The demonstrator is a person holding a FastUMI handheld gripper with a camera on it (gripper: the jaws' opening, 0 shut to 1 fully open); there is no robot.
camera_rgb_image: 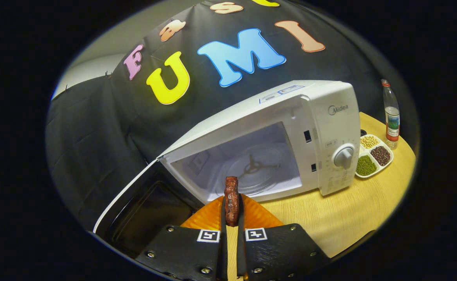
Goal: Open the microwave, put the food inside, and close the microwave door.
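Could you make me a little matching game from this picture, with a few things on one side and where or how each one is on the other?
Things:
1. microwave door
2. piece of food
3. orange plate
4. divided dish of beans

States or places:
A. beside the microwave, near the bottle
B. swung open
C. on the table, just under the fingers
D. pinched between the fingers of the gripper

Pairs: 1-B, 2-D, 3-C, 4-A
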